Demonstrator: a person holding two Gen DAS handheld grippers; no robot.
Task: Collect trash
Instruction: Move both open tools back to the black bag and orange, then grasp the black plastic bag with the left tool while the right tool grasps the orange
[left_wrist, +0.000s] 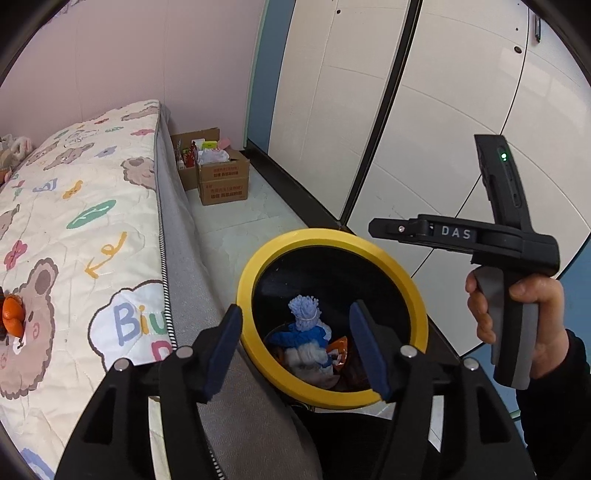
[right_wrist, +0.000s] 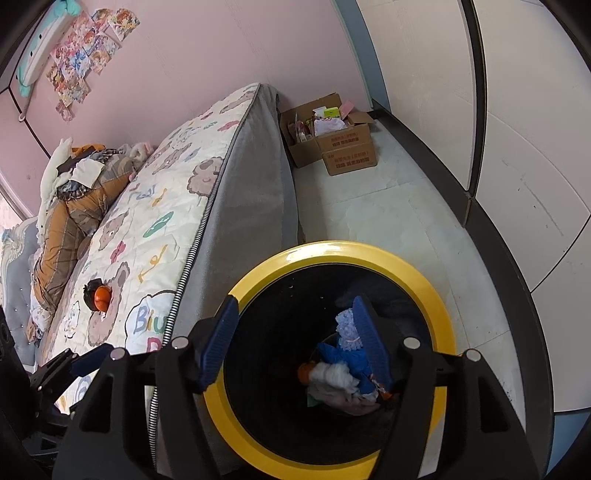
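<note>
Both grippers' jaws open, empty, above yellow-rimmed bin (right_wrist: 441, 306) holding blue-white knitted doll (left_wrist: 306, 332), orange wrapper (left_wrist: 339, 349).

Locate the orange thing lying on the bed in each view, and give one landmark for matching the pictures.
Left wrist view: the orange thing is at the far left edge, on the quilt.
Right wrist view: it is left of centre, on the quilt.
Shared landmark: the yellow-rimmed bin beside the bed.

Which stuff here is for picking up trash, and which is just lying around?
For the job:
yellow-rimmed bin
knitted doll in the bin
orange thing on the bed

Just lying about:
cardboard boxes
bear-print quilt
stickers on the wall
</note>
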